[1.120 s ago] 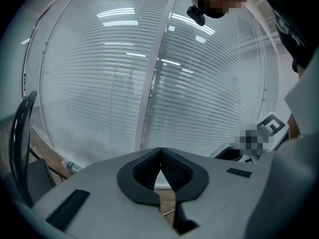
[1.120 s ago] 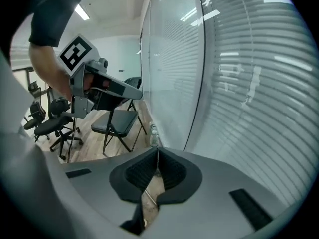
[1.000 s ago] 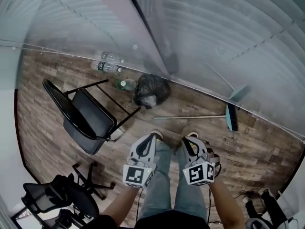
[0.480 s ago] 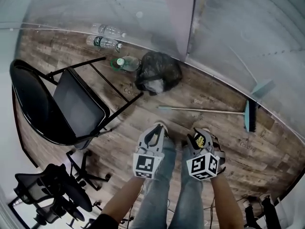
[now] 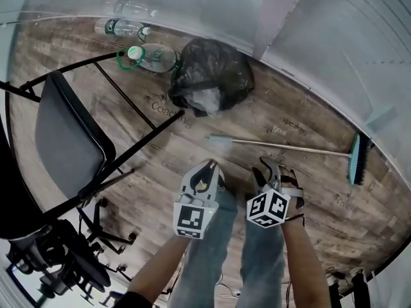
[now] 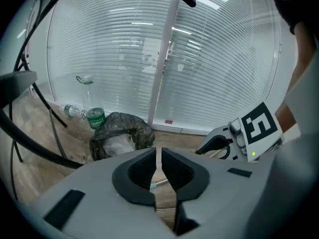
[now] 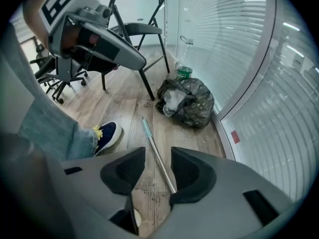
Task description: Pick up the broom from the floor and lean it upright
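The broom (image 5: 289,147) lies flat on the wooden floor, its metal handle running left to right and its teal brush head (image 5: 358,160) at the right by the glass wall. My right gripper (image 5: 271,169) hovers just short of the handle and points steeply down. Its jaws have just been opening and stand open. In the right gripper view the handle (image 7: 154,151) shows on the floor through the gap of the right gripper (image 7: 158,158), untouched. My left gripper (image 5: 207,169) hangs beside it, left of the handle's teal end. The left gripper (image 6: 158,156) is shut on nothing.
A black rubbish bag (image 5: 212,85) sits by the glass wall, with plastic bottles (image 5: 151,56) to its left. A black folding chair (image 5: 70,146) stands at the left and an office chair (image 5: 64,262) at the lower left. The person's legs and a shoe (image 7: 107,133) are below the grippers.
Both grippers and the head camera have dropped towards the floor, so the broom and bag look larger and closer. The right gripper's jaws have spread apart.
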A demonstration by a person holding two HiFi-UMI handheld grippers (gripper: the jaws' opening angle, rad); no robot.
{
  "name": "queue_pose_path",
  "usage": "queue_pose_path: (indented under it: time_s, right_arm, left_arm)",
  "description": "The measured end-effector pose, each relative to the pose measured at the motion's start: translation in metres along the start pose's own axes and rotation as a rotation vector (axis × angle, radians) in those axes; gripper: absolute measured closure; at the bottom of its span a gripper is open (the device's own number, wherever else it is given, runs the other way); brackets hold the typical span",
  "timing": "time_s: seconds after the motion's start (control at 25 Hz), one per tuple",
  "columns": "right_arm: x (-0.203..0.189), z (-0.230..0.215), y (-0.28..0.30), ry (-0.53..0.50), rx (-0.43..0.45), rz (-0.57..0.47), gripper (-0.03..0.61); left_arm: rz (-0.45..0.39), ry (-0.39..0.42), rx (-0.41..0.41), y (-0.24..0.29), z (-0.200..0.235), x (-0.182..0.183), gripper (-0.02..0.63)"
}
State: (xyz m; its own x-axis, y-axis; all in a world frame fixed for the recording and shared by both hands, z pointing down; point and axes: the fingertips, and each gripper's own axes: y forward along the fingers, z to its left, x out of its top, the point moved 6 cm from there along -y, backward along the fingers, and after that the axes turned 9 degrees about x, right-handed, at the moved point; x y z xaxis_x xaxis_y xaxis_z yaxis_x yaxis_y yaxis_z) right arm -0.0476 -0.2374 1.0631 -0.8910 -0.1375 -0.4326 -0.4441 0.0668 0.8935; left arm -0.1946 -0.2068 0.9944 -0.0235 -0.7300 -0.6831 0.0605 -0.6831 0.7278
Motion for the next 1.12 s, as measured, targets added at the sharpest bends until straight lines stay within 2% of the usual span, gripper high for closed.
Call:
queue_pose_path:
  time_s: [0.24, 0.44, 0.68, 0.84, 0.88, 0.92, 1.12]
  right_arm:
    - [-0.04, -0.005, 0.088, -0.064, 0.04, 0.097, 0.411]
    - [-0.057, -0.011, 0.135, -0.104, 0.066, 0.142, 0.411]
    - [-0.067, -0.018, 0.171, -0.104, 0.108, 0.193, 0.411]
    - [-0.074, -0.023, 0.187, -0.103, 0.137, 0.243, 0.414]
    - [-0.075, -0.024, 0.19, -0.108, 0.137, 0.259, 0.437]
    - [-0.076, -0.025, 0.192, -0.121, 0.139, 0.277, 0.469]
    - [-0.072, -0.023, 0.189, -0.228, 0.165, 0.323, 0.492]
  left_arm:
    - [0.024, -0.026, -0.006, 0.043, 0.016, -0.056, 0.591]
    - [0.033, -0.04, 0.007, 0.07, 0.027, -0.085, 0.591]
    - [0.04, -0.093, 0.018, 0.091, 0.031, -0.091, 0.591]
    - [0.039, -0.09, 0.016, 0.097, 0.031, -0.092, 0.591]
    - [0.038, -0.082, 0.012, 0.099, 0.032, -0.092, 0.591]
    - [0.036, -0.075, 0.008, 0.1, 0.031, -0.092, 0.591]
    - [0.03, -0.055, 0.006, 0.098, 0.032, -0.084, 0.591]
